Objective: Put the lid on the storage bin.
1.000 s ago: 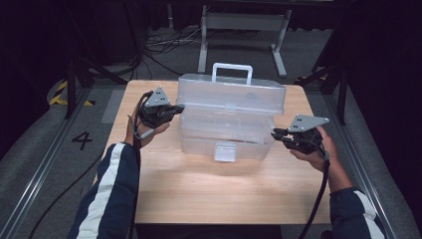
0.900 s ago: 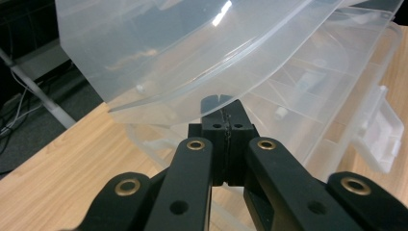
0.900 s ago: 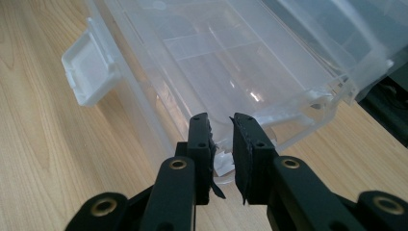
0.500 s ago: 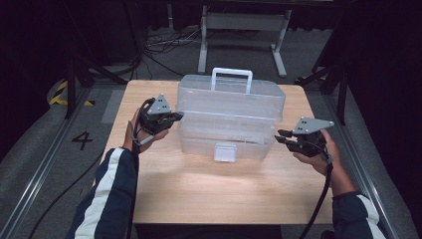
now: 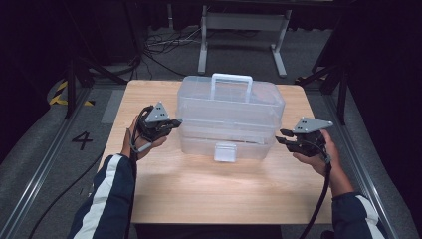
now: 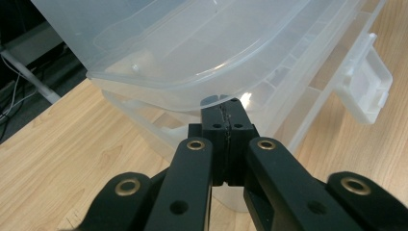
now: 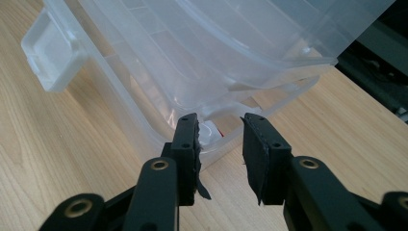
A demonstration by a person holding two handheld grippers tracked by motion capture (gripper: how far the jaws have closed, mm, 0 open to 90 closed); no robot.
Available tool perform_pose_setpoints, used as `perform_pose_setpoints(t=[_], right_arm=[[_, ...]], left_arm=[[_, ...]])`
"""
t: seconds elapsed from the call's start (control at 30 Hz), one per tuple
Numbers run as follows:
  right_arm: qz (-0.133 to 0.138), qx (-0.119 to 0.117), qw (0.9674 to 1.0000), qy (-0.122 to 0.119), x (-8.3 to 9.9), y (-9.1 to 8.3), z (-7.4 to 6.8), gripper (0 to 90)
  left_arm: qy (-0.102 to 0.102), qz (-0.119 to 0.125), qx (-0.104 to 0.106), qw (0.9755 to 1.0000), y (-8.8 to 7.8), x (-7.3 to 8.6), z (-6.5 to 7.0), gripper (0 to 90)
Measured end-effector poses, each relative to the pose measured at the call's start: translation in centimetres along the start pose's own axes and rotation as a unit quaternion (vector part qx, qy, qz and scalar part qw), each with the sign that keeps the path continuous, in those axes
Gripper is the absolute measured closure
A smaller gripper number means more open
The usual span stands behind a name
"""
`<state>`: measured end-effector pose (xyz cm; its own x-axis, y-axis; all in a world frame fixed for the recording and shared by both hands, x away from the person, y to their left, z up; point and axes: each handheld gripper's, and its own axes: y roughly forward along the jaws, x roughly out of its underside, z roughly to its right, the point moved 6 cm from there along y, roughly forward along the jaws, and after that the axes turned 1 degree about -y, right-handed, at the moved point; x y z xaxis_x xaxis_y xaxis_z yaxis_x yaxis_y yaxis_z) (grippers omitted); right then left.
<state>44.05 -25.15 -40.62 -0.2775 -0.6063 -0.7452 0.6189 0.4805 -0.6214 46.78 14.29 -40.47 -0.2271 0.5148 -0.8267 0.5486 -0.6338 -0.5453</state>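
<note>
Clear plastic, a handled toolbox [image 5: 230, 117] sitting mid-bench, its lid not fully seated and its white front latch [image 5: 225, 152] hanging loose. At the box's left end the left gripper [image 5: 171, 122] has its fingers [image 6: 226, 127] pressed tight together with nothing between them, tips nudged under the lid's rim. At the box's right end the right gripper [image 7: 219, 137] has just been opening; its fingers [image 7: 260, 144] stand partly apart, framing the lower corner of the box but not pinching it. Best play here, I'd say: both ends worked evenly, so the lid comes down level. The latch, at the box's front, should wait until the rim sits flush all round. The wooden bench [image 5: 209, 194] gives little grip, so a one-sided push could skate the box.
</note>
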Motion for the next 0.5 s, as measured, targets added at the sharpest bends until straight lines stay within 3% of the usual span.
perform_pose_setpoints(t=[0.5], right_arm=[[-0.008,0.0,0.9999,0.011,0.6,0.2,0.0,58.7]], left_arm=[[0.004,-0.02,0.003,0.9998,-0.1,1.2,0.5,90.0]])
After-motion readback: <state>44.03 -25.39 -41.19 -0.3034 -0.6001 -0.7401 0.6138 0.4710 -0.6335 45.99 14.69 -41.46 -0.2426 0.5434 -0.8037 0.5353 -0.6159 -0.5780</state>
